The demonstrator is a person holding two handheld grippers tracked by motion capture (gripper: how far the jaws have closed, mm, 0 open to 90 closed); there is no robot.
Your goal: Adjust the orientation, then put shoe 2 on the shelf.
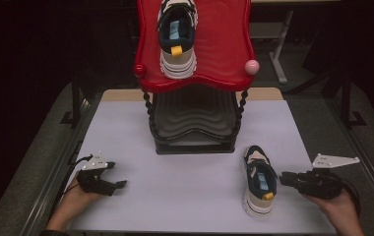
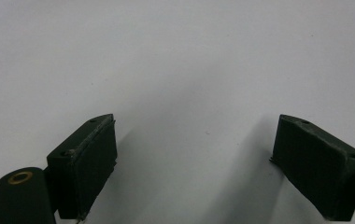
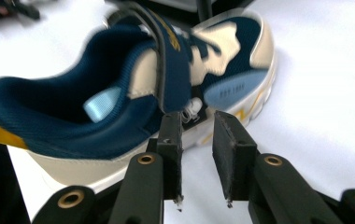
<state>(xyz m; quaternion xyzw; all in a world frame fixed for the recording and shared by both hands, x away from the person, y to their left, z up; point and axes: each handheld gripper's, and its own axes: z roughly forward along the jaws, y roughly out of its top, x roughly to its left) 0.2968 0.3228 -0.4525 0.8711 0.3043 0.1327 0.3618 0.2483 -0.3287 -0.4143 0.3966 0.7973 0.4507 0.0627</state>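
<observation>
Lay at lower right of the high view, the shoe (image 1: 259, 179), heel toward the bottom edge, just left of the right gripper (image 1: 286, 178) with narrow, empty jaws; left gripper (image 1: 118, 184) far off, jaws wide.

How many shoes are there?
2. One navy and cream sneaker sits on the red plastic top shelf of the rack. The other navy and cream sneaker lies on the white table, beside the right hand-held gripper.
</observation>
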